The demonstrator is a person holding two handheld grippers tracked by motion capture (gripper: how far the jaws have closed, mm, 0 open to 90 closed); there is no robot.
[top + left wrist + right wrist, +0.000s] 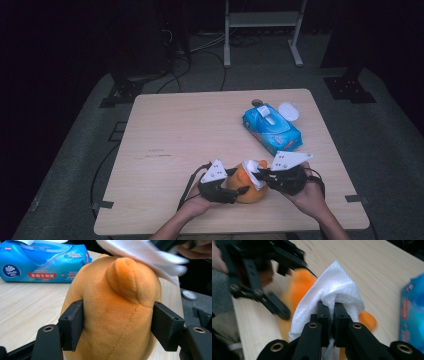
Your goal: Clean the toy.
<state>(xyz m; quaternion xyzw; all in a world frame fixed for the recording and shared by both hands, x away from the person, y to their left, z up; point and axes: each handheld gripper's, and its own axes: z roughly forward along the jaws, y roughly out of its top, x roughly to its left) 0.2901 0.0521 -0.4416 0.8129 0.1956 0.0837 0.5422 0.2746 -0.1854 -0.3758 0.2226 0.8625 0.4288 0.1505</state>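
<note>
Wiping is what the two hands are working at, near the table's (165,145) front edge. The left gripper (117,322) is clamping an orange plush toy (117,305), one pad (72,325) pressing each flank, so the jaws are standing at a middling width with the toy's body filling the gap. The right gripper (331,312) is pinching a white wipe (329,287), its jaws nearly together with the tissue folded over and bunched around their tips. What the next stroke depends on is how the two are lying relative to each other: in the high view the toy is sitting between the hands, just to the right gripper's left, and from the left gripper's camera the wipe is draping across the toy's top, touching it or very nearly so. The toy's long axis is pointing away from the left gripper, so its upper end is the part facing the wipe. The right hand is the nearer one for the stroke. A blue wipe pack (271,128) is lying farther back on the right.
</note>
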